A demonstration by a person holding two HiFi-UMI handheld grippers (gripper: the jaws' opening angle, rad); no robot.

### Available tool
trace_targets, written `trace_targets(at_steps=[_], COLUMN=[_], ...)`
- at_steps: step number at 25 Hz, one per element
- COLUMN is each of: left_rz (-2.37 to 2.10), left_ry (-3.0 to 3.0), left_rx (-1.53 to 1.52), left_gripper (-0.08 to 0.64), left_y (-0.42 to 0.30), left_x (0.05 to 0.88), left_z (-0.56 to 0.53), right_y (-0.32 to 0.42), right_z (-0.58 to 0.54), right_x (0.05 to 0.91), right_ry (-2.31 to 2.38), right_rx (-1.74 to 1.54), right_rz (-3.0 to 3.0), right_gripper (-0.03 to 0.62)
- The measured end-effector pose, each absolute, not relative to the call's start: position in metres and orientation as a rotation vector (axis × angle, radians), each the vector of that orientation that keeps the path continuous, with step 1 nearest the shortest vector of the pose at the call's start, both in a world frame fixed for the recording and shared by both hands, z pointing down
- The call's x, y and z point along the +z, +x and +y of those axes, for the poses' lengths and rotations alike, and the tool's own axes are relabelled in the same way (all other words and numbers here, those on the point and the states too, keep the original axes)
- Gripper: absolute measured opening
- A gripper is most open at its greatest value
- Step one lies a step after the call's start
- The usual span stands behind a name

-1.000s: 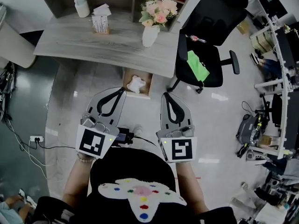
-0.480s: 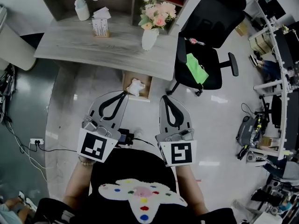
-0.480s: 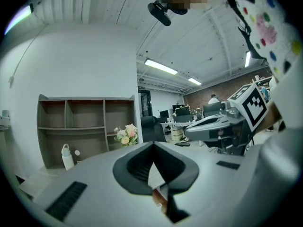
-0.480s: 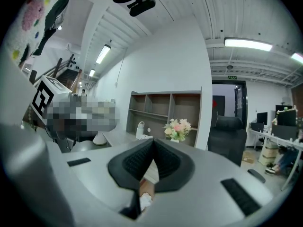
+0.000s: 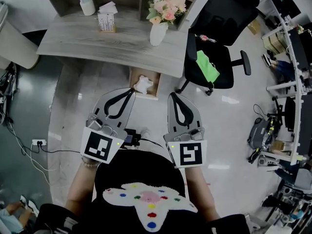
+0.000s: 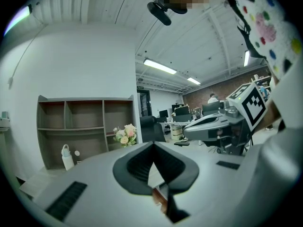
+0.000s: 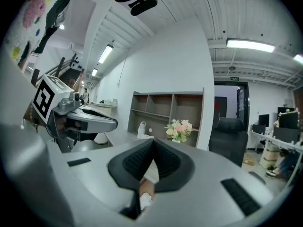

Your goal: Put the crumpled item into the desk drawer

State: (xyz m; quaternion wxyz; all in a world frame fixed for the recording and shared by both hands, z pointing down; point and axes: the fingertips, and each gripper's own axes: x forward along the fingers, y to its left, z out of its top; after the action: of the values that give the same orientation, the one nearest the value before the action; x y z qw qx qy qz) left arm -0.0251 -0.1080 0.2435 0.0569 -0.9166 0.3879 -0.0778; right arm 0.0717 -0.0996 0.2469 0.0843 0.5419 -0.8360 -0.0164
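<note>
In the head view the crumpled white item (image 5: 142,85) lies inside the open wooden drawer (image 5: 152,78), which sticks out under the grey desk (image 5: 73,40). My left gripper (image 5: 131,90) is shut and empty, its tip just left of the drawer's front. My right gripper (image 5: 174,97) is also shut and empty, to the right of the drawer and a little nearer me. The left gripper view shows the left gripper (image 6: 152,144) with its jaws closed tip to tip. In the right gripper view the right gripper (image 7: 152,143) is closed too, and the crumpled white item (image 7: 144,200) shows below it.
A black office chair (image 5: 214,43) with a green cloth (image 5: 206,67) on its seat stands right of the drawer. On the desk are a vase of flowers (image 5: 159,26), a small box (image 5: 106,21) and a white bottle (image 5: 87,4). A power strip (image 5: 38,144) and cables lie on the floor at left.
Both grippers stay shut and side by side. They have edged slightly toward the desk, so the left tip is a bit nearer the drawer.
</note>
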Motion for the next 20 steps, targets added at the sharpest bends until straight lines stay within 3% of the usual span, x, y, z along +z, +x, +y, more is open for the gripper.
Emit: trace_targets(at_steps=[20], left_rz=[1.201], left_ry=[-2.803], left_rx=[-0.202], left_gripper=[0.012], left_y=[-0.0276], left_x=[0.2478], left_z=[-0.1066], right_y=[0.0673], right_z=[-0.0949], right_x=[0.2521], right_ry=[1.611], right_rx=[-0.044], right_rz=[-2.486], right_gripper=[0.003])
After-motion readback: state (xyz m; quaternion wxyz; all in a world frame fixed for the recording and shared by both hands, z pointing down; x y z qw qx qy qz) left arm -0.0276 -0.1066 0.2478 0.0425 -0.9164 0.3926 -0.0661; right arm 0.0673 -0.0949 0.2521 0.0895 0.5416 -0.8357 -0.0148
